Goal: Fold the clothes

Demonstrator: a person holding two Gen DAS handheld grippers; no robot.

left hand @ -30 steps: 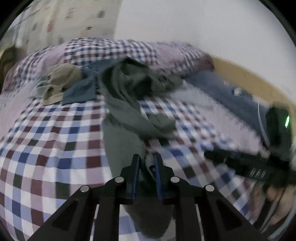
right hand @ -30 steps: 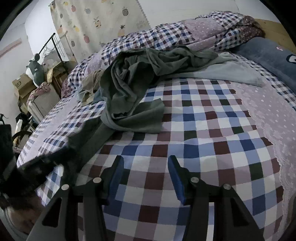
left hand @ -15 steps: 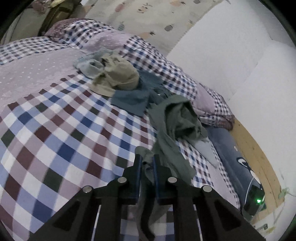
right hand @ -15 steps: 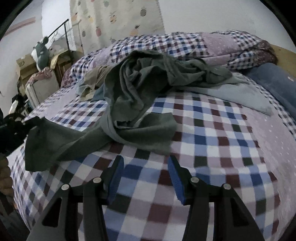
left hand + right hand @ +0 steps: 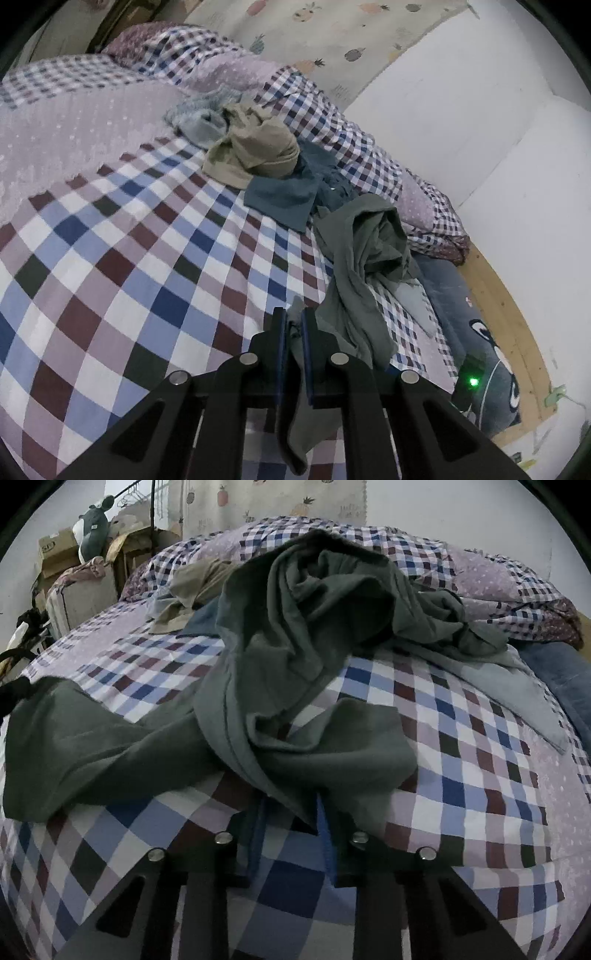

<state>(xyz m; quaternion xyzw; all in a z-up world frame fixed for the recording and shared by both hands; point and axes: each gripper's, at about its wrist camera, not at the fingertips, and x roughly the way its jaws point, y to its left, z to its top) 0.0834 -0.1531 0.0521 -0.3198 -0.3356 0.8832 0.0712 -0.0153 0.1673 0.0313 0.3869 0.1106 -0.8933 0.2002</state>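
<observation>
So the green shirt [image 5: 295, 686] is the one we're working on, and it's a twisted heap on the checked bedspread [image 5: 110, 258]. Our left claw [image 5: 291, 328] is clamped tight on one end of it, with cloth bunched between the fingers and a tail hanging down below them. From there the shirt runs forward and off to the right into the crumpled bulk.

The right claw [image 5: 290, 823] has its fingers spread fairly wide with nothing in them. A folded corner of the shirt lies right at its tips, maybe just over them, and we can't tell whether it's touching. The long part stretches from that corner out to the left, toward where the left claw has its end.

So the shirt's long axis runs roughly across in front of the right claw, which is the nearer free one. We'd guess it needs to close on that near corner so both ends can be pulled apart and laid flat.

Further off past the left claw sit a tan garment [image 5: 255, 147] and a blue cloth [image 5: 284, 195].
</observation>
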